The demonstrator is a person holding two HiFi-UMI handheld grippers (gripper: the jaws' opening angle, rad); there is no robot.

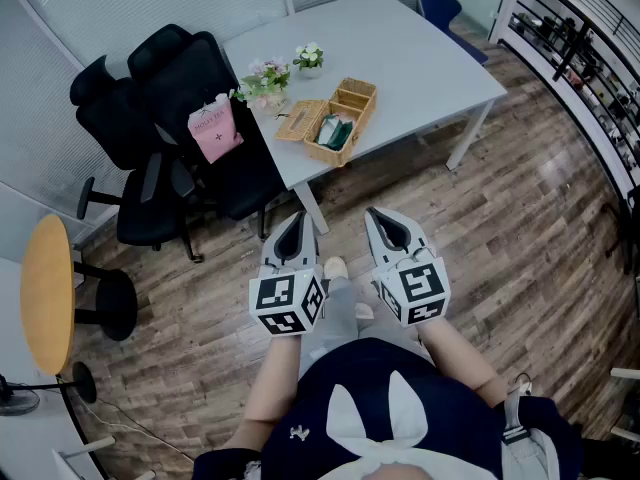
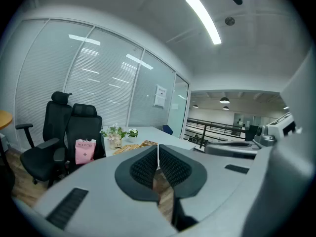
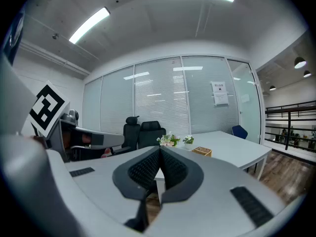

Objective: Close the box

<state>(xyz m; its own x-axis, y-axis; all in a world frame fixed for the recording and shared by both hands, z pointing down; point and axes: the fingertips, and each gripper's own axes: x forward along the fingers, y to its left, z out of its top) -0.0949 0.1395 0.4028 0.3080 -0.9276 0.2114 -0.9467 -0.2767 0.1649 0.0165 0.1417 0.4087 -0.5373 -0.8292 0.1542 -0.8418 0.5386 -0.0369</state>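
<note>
An open wicker box [image 1: 338, 118] sits near the front edge of the white table [image 1: 400, 53], its lid [image 1: 302, 121] lying flat to the left and dark green things inside. It shows small in the left gripper view [image 2: 143, 144] and the right gripper view [image 3: 202, 152]. My left gripper [image 1: 293, 225] and right gripper [image 1: 380, 218] are held side by side over the wooden floor, well short of the table. Both are shut with nothing between the jaws, in the left gripper view [image 2: 158, 148] and the right gripper view [image 3: 160, 150].
Two small flower pots [image 1: 266, 80] [image 1: 309, 58] stand behind the box. Two black office chairs [image 1: 170, 128] stand left of the table, one carrying a pink bag [image 1: 214, 129]. A round wooden table [image 1: 48, 294] is at far left, a railing at far right.
</note>
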